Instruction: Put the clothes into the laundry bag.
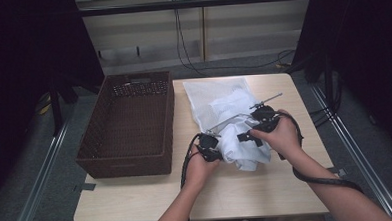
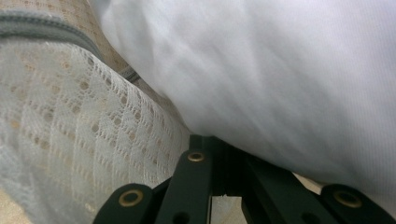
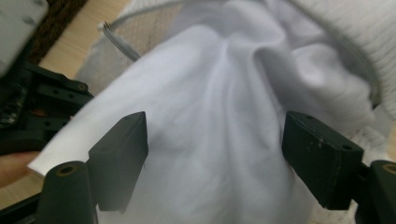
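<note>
The basket [image 1: 129, 124] serves as the landmark; it stands at the left of the counter [image 1: 247, 188]. Just beside the basket's right wall lies the mesh bag [image 1: 218, 97], flat and open toward the person. The white cloth [image 1: 240, 146] lies bunched at the bag's mouth, on the near side, partly inside the bag.

Handling, by judgement: the cloth is light, soft and limp. It will fold, sag and drag when lifted and has no stiff edge. A pinch on a thick fold or a gathered bunch should hold better than a single layer, which may slip out. The mesh bag is equally limp and open-weave; its zip-trimmed rim is the firmest place to take hold.

Left gripper [image 1: 209, 146]: located right of the basket, at the left edge of the cloth. In the left gripper view its fingers [image 2: 196, 186] stand together, meeting where the mesh bag [image 2: 70, 140] and the cloth [image 2: 280, 79] adjoin. What is clamped cannot be told; the bag's rim seems likeliest.

Right gripper [image 1: 255, 130]: farther right of the basket, over the cloth. In the right gripper view its fingers [image 3: 121, 158] stand wide apart, with the cloth [image 3: 215, 140] bulging between them. The pads do not press on it.
</note>
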Tool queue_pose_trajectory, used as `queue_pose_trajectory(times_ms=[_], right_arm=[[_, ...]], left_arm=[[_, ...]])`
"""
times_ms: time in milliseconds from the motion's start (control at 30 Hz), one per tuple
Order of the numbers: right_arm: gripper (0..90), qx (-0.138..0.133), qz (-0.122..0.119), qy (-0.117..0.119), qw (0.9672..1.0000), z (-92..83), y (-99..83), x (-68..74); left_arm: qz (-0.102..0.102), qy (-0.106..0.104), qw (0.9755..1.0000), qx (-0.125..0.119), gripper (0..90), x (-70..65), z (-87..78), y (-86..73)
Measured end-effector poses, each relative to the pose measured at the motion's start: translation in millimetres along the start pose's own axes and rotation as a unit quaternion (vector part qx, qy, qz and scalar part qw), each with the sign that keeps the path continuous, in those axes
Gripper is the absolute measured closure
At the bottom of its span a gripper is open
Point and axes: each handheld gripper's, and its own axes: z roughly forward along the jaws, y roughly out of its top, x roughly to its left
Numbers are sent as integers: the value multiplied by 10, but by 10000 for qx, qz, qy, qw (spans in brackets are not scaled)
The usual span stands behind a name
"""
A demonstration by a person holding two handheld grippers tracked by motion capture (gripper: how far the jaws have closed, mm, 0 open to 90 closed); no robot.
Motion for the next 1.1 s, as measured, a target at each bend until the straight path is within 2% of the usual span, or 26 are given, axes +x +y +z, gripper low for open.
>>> queue_pose_trajectory(times_ms=[33, 100, 200, 267, 300, 367, 400, 433, 500, 567, 600, 733, 767, 800, 900, 967, 1000, 1033, 1100], right_arm=[[187, 6, -97, -31, 9999, 51, -22, -2], [139, 115, -16, -40, 9999, 149, -56, 1], [74, 255, 121, -134, 9995, 287, -96, -6], [41, 265, 176, -145, 9994, 381, -127, -24], [52, 310, 228, -134, 9992, 419, -137, -24], [178, 418, 527, 20, 9977, 466, -161, -35], [236, 472, 587, 64, 9971, 476, -169, -46], [332, 507, 607, 66, 9968, 480, -175, -50], [458, 606, 500, 27, 9969, 478, -180, -50], [643, 630, 441, -62, 9970, 468, -183, -27], [691, 643, 495, -116, 9966, 460, -173, -9], [748, 811, 543, -192, 9950, 419, -79, 9], [751, 757, 519, -228, 9955, 408, -56, 11], [752, 709, 474, -252, 9960, 398, -32, 19], [754, 681, 460, -331, 9961, 362, 47, 21], [755, 633, 516, -323, 9961, 346, 108, 9], [755, 583, 593, -311, 9961, 344, 139, 1], [755, 547, 640, -284, 9960, 342, 170, -9], [755, 482, 724, -288, 9958, 349, 231, -18]], left_arm=[[92, 60, 9999, 47, 900, -1, -4, 2], [160, 81, 9998, 73, 900, -1, -5, 3], [-11, 4, 10000, 6, 900, 1, 1, 0], [117, -9, 9999, 119, 900, 27, -15, 3], [73, -15, 9999, 82, 900, 24, -10, 0], [55, -22, 10000, 49, 900, 26, -8, -5], [61, -18, 10000, 49, 900, 25, -9, -6], [92, -8, 9999, 61, 900, 24, -10, -6], [97, 29, 9999, 62, 900, 16, -9, -4], [53, 18, 10000, 45, 900, 9, -6, -4], [18, 6, 10000, 14, 900, 6, 0, -3], [62, -22, 9999, 82, 900, 2, -5, 2], [68, -14, 9999, 73, 900, -1, -3, 3], [-7, -25, 10000, 23, 900, -12, 4, 1], [38, -74, 9999, 79, 900, 3, -4, -3], [76, -86, 9999, 117, 900, 9, -9, -3], [32, -97, 9999, 107, 900, 1, -7, -3], [102, -110, 9998, 152, 900, 8, -11, -1], [51, -116, 9999, 91, 900, -2, -4, -8]])
